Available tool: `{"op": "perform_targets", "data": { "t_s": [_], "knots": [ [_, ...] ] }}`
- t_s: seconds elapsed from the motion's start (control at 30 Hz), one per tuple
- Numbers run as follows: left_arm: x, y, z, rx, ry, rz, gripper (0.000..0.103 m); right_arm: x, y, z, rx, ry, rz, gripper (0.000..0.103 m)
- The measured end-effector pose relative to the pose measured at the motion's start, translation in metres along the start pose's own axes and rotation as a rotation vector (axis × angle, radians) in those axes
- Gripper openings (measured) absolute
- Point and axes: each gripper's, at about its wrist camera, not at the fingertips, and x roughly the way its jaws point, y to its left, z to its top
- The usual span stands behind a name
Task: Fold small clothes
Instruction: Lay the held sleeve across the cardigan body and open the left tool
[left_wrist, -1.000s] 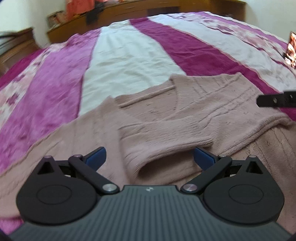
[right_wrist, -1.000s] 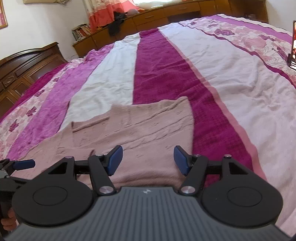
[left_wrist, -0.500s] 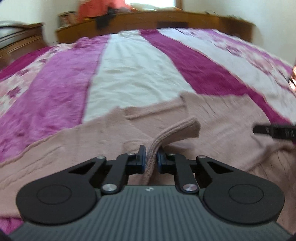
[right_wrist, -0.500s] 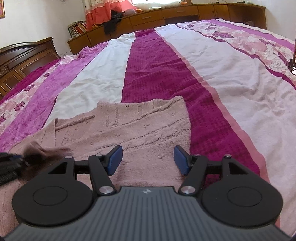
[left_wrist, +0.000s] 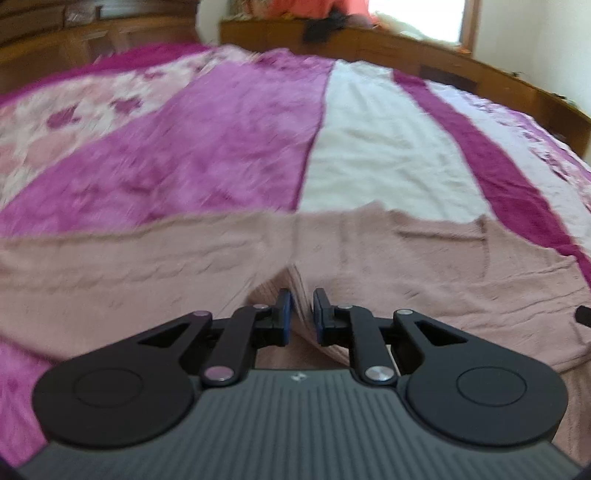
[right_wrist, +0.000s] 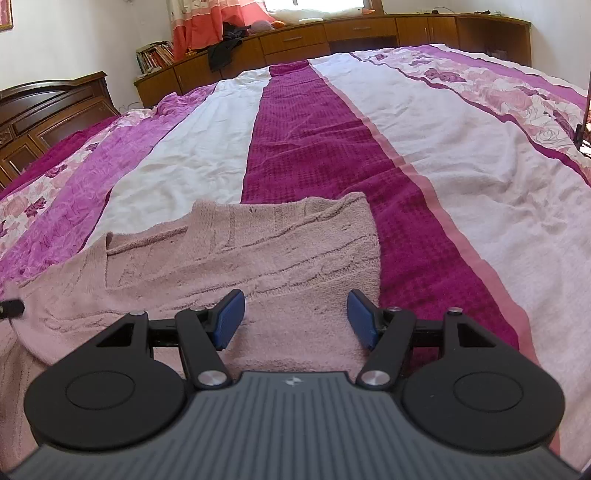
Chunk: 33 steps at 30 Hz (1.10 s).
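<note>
I am pinching a ridge of the pink knitted sweater (left_wrist: 424, 280) between the blue pads (left_wrist: 284, 314) of my left gripper (left_wrist: 300, 314), jaws drawn in tight on the knit with only that fold of wool between them. The left wrist view is smeared with blur, so I cannot tell which part of the garment I am gripping; it looks like a sleeve or a hem edge, gathered at about 6 o'clock in that view. My right gripper (right_wrist: 295, 317) is hanging spread wide, clasping nothing, just above the sweater's body at 6 o'clock in its own view.

The sweater is lying on the striped magenta and white bedspread (right_wrist: 306, 140), its folded straight edge running up toward 12 o'clock along the dark magenta stripe, the neckline off toward 9 o'clock.

I am judging this knit as soft, light and limp, with a fuzzy surface that should not slip from the pads. It will be drooping and stretching under its own weight, so a single pinch will be dragging the rest across the bedspread. The better holds, I think, are the thicker ribbed edges and cuffs, taken deep between the pads, with my free right fingers pinning or lifting the opposite edge so the fold lands square.
</note>
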Motion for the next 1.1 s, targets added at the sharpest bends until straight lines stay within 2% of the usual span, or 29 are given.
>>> {"op": "perform_targets", "data": {
  "t_s": [0.13, 0.23, 0.53, 0.6, 0.7, 1.1],
  "knots": [
    [0.0, 0.017, -0.011, -0.048, 0.038, 0.001, 0.018, 0.001, 0.001, -0.001, -0.012, 0.001, -0.007, 0.069],
    [-0.003, 0.021, -0.015, -0.036, 0.032, 0.016, 0.024, 0.001, 0.002, -0.001, -0.016, 0.001, -0.013, 0.069],
    [-0.026, 0.038, -0.003, -0.066, 0.031, 0.055, 0.027, -0.018, 0.006, 0.005, 0.016, 0.007, 0.034, 0.069],
    [-0.032, 0.045, 0.0, -0.076, 0.03, 0.068, 0.033, -0.027, 0.011, 0.006, 0.013, 0.004, 0.051, 0.069],
    [-0.041, 0.057, 0.003, -0.097, 0.032, 0.103, 0.041, -0.04, 0.019, 0.005, 0.004, -0.004, 0.077, 0.069],
    [-0.062, 0.135, -0.002, -0.263, 0.058, 0.248, 0.042, -0.078, 0.044, -0.009, 0.023, 0.012, 0.167, 0.07]
  ]
}}
